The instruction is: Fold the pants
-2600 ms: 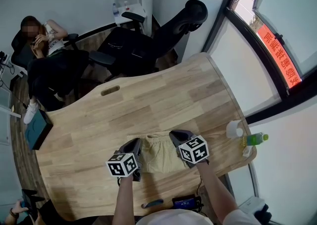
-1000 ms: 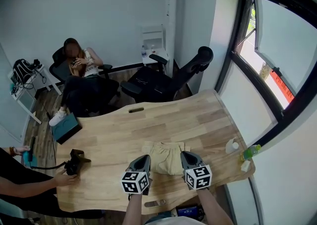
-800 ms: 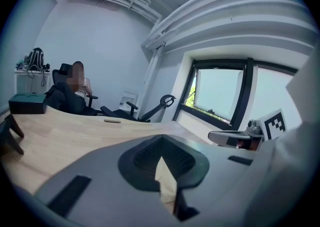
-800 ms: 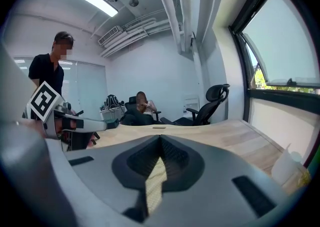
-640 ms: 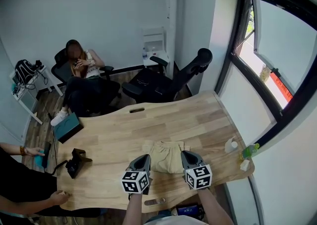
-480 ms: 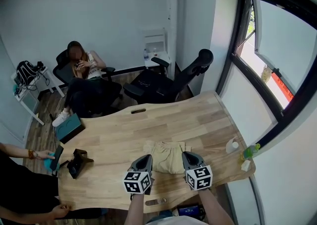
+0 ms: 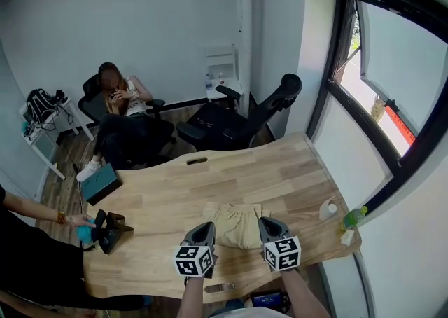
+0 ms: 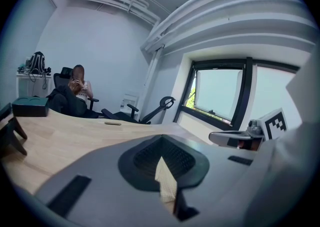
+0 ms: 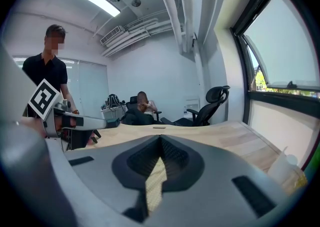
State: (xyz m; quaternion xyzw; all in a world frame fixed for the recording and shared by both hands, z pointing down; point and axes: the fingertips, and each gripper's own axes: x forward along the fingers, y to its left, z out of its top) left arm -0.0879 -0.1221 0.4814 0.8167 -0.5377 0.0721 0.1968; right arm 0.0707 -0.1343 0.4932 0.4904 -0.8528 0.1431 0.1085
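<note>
The beige pants lie in a compact rectangle near the front edge of the wooden table, waistband on the far side. My left gripper rests at their left edge and my right gripper at their right edge. Both are shut. In the left gripper view the jaws of the left gripper meet, and a strip of pants shows in the slit below. The right gripper likewise shows a sliver of pants. Whether cloth is pinched I cannot tell.
A white roll and a green bottle stand at the table's right corner. At the left, a bystander's hand with a teal item is beside a black device. A seated person and an office chair are behind the table.
Neither the grippers nor the pants have moved. The bystander's hand at the left has come up to the black device with a teal item. The head view has shifted slightly.
</note>
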